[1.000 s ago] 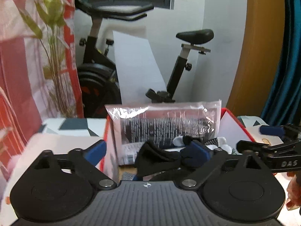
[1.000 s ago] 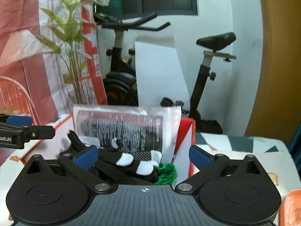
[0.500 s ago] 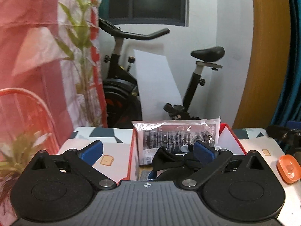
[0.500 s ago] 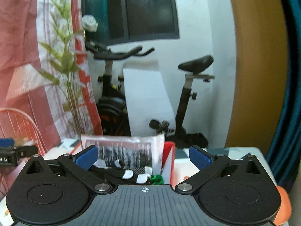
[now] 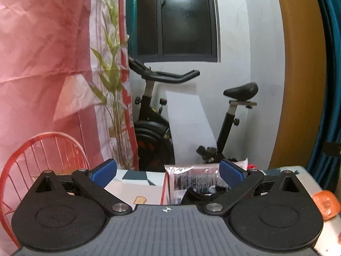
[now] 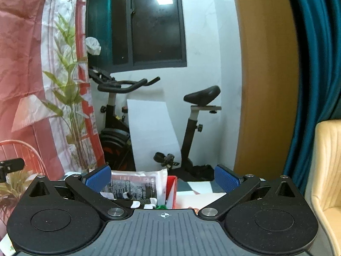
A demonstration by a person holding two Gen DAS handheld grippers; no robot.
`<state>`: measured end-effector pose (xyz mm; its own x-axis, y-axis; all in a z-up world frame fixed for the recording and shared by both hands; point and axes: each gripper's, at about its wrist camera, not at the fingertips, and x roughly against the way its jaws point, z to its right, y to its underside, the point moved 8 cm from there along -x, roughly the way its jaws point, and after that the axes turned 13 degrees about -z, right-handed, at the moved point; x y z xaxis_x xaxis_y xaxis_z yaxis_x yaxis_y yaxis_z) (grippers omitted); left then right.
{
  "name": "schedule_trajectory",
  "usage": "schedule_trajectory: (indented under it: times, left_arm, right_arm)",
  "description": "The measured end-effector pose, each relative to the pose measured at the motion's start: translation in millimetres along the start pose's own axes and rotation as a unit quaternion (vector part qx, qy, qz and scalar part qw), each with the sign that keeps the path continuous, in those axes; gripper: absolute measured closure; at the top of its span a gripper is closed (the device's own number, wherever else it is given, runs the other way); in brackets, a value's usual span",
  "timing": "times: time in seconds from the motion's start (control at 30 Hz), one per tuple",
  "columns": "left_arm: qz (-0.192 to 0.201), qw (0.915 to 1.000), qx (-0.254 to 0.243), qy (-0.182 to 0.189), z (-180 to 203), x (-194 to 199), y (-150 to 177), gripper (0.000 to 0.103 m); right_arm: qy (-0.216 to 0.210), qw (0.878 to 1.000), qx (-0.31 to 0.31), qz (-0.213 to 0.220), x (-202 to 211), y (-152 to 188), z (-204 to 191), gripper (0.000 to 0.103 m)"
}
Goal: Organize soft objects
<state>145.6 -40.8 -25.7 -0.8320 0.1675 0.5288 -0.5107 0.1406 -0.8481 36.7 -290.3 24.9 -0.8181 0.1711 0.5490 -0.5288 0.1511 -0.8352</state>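
Both held spread and empty, left gripper (image 5: 167,173) and right gripper (image 6: 162,178), above a red box (image 6: 171,189) of gloves (image 6: 136,203) and a plastic packet (image 5: 191,176) at the table's (image 5: 136,189) far edge. Beyond, an exercise bike (image 6: 191,115) against the white wall, a pink curtain (image 5: 42,64) left.

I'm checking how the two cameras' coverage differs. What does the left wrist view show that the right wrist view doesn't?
Only the left wrist view shows the orange object at the table's right edge and the toast print on the tablecloth. Only the right wrist view shows the cream chair and green yarn in the red box. Both show the exercise bike, the plastic packet, and an open, empty hand-held gripper: left, right.
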Motion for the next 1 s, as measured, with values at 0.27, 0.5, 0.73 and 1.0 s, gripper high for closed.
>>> schedule_trajectory:
  times: [0.27,0.5,0.73,1.0]
  left_arm:
    - [0.016,0.9999,-0.005,-0.003,0,28,-5,0.000]
    - [0.014,0.9999,0.004,-0.006,-6,33,-4,0.000]
    - [0.012,0.9999,0.001,-0.010,-8,34,-3,0.000]
    - [0.008,0.9999,0.003,-0.008,-11,31,-3,0.000]
  right_arm:
    - [0.007,1.000,0.014,0.009,29,-1,-5,0.000]
    - [0.018,1.000,0.018,0.012,36,-4,-4,0.000]
    - [0.027,0.999,0.016,0.012,35,-4,-2,0.000]
    - [0.030,0.999,0.016,0.013,37,-3,1,0.000]
